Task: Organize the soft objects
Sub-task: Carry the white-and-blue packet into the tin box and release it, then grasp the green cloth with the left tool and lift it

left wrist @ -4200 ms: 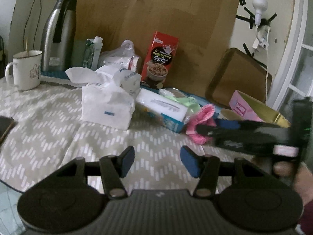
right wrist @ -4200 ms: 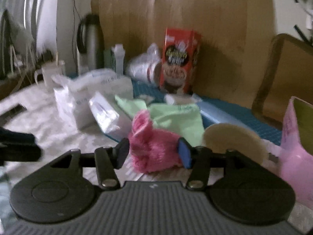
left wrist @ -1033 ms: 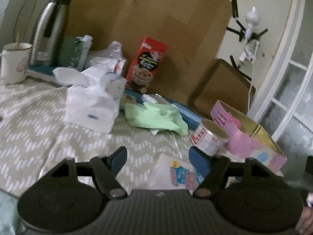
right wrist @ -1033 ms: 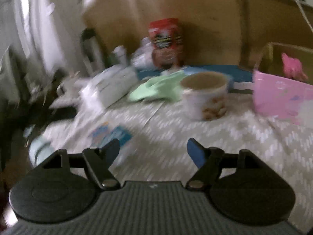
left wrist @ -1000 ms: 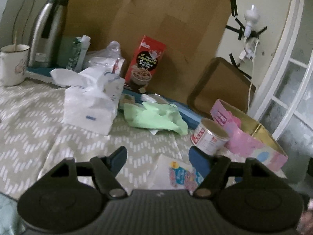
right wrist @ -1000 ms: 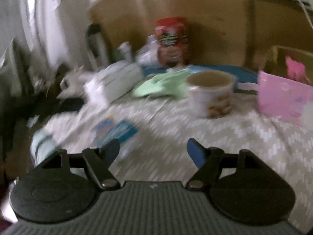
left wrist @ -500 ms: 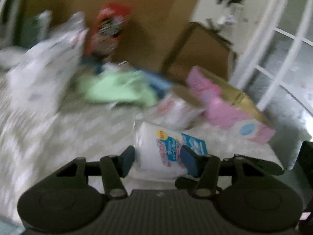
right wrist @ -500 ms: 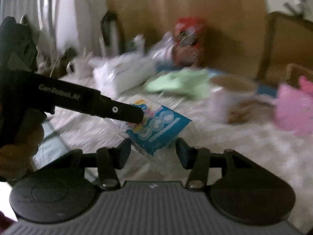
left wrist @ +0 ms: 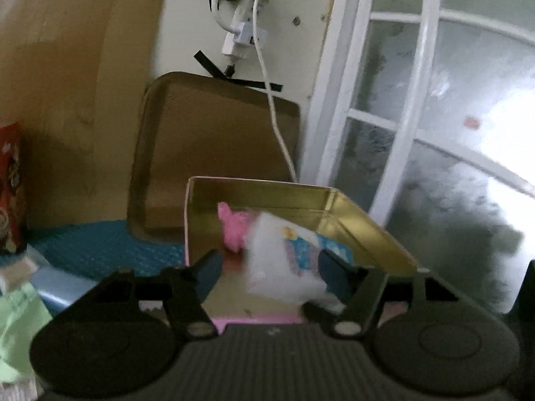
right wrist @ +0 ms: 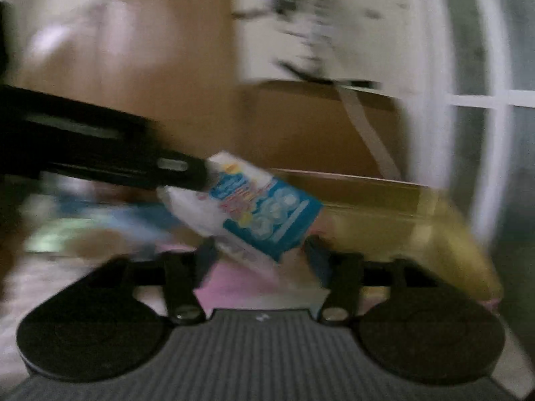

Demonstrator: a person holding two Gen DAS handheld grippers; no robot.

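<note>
A white tissue pack with blue print (left wrist: pixel 287 260) is blurred above the open box (left wrist: pixel 334 207), pink outside and gold inside. A pink fluffy item (left wrist: pixel 234 227) lies in the box. My left gripper (left wrist: pixel 271 269) hangs over the box with its jaws opening. The pack is between them, with a clear gap at the left pad. In the right wrist view the pack (right wrist: pixel 254 210) tilts over the box's gold wall (right wrist: pixel 401 214), one left-gripper finger (right wrist: pixel 180 167) at its upper corner. My right gripper (right wrist: pixel 260 257) is opening too, with the pack's lower corner between its pads and not pressed.
A brown tray (left wrist: pixel 214 140) leans on the wall behind the box, with a white cable (left wrist: pixel 277 127) hanging over it. A white-framed glass door (left wrist: pixel 401 133) stands to the right. A blue mat (left wrist: pixel 93 247), a green cloth (left wrist: pixel 16 317) and a red carton (left wrist: pixel 10 180) lie to the left.
Both grippers closed around the tissue pack on the table, swung right with it to the box, and their jaws have widened again. The pack is now over the box.
</note>
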